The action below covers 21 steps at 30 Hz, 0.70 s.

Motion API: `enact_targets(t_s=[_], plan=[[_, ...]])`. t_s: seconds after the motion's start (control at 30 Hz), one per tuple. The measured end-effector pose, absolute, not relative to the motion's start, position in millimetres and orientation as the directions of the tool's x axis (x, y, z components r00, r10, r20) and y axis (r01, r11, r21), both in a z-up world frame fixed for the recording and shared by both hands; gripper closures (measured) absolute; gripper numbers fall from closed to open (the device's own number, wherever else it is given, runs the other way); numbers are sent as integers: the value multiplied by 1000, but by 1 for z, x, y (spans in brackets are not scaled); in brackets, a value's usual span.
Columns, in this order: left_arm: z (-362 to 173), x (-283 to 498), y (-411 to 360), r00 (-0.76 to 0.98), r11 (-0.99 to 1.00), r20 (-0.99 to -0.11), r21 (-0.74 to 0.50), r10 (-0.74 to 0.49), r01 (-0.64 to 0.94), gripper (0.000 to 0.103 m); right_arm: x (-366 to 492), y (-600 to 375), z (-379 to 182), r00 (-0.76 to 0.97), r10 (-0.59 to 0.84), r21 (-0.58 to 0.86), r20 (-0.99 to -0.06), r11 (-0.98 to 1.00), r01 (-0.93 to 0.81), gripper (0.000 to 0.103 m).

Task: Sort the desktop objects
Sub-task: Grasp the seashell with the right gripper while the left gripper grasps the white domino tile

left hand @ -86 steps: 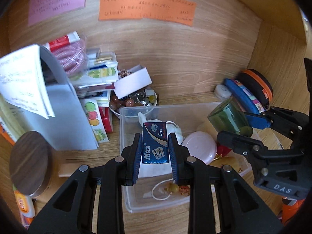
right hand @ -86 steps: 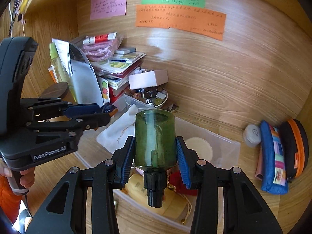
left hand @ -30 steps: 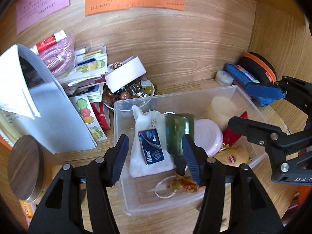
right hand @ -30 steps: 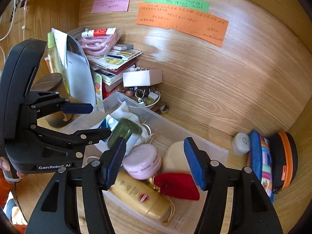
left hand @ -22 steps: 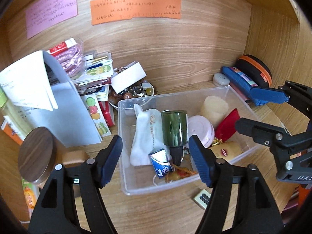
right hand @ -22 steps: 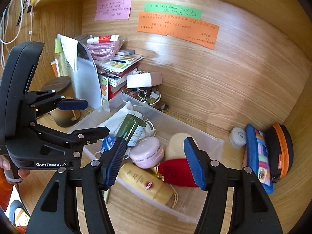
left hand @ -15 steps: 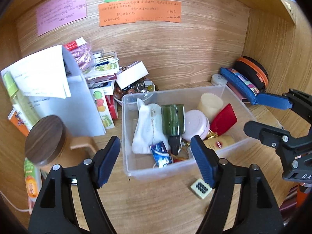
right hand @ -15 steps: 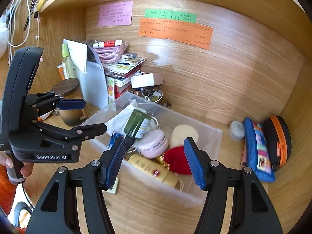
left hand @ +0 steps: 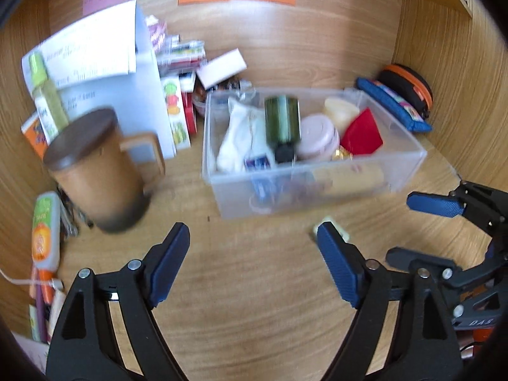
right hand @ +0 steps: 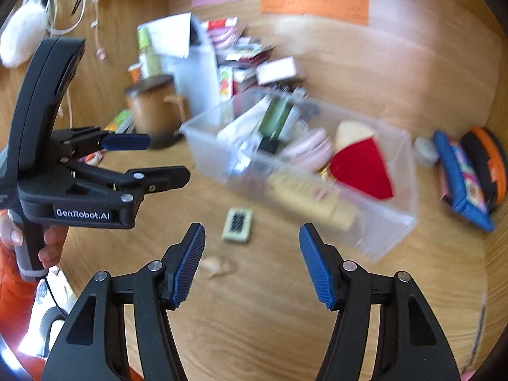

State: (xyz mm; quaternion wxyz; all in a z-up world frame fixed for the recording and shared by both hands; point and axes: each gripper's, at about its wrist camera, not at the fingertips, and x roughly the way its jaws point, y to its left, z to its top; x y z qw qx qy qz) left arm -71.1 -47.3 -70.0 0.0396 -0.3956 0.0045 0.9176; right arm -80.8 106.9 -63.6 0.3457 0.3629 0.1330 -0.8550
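Tile [right hand: 237,224], the small patterned one loose on the counter [right hand: 285,301], lies just ahead of my spread, empty right tool [right hand: 252,265], nearer than my equally spread left tool [left hand: 253,265], before the box [right hand: 393,222].

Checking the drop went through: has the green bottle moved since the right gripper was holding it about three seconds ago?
Yes. The green bottle now lies on its side inside the clear bin, beside the pink jar; the right gripper is open and empty.
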Motion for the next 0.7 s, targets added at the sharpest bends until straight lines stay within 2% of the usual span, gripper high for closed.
enact_targets(t_s=[0.27, 0.53, 0.63, 0.7], plan=[[-95, -61, -60, -641, -996, -762, -72, 92, -57, 20, -68, 84, -100, -417, -482, 15, -770, -668, 744, 45], [-102, -63, -63, -623, -993, -773, -97, 120, -71, 20, -75, 74, -113, -410, -448, -1, -795, -674, 738, 46], [-103, -67, -56, -616, -992, -777, -87, 127, -94, 20, -78, 76, -115, -407, -445, 7, -798, -682, 732, 55], [-103, -70, -50, -613, -990, -779, -83, 133, -110, 20, -79, 76, -115, -410, -441, 3, -798, -684, 729, 65]])
